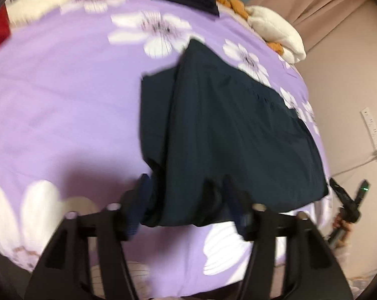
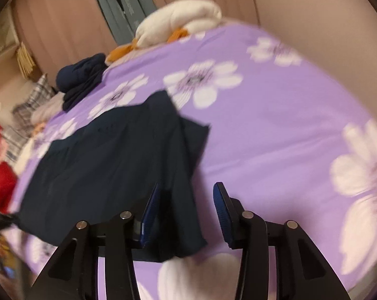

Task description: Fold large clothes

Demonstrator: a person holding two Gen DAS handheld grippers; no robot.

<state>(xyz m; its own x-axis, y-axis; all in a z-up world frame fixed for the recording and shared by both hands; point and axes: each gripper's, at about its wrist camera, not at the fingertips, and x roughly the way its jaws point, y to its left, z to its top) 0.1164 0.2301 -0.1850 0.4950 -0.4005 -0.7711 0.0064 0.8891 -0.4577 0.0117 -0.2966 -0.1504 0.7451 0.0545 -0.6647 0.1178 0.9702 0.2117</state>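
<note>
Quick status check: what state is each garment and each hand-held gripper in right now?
Dark garment: partly folded, flat on bedsheet.
Navy pile: folded, far edge.
Left hand-held gripper: open, garment edge between fingers.
Right hand-held gripper: open, garment corner between fingers.

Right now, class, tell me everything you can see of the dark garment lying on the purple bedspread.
The dark garment is navy, thin and smooth-looking, with a gathered seam across it. It lies partly folded on the flowered purple bedspread, one layer overlapping another. Its near edge bunches between the fingers of the left claw. The right claw stands open around a near corner; its right finger is clear of the cloth.
</note>
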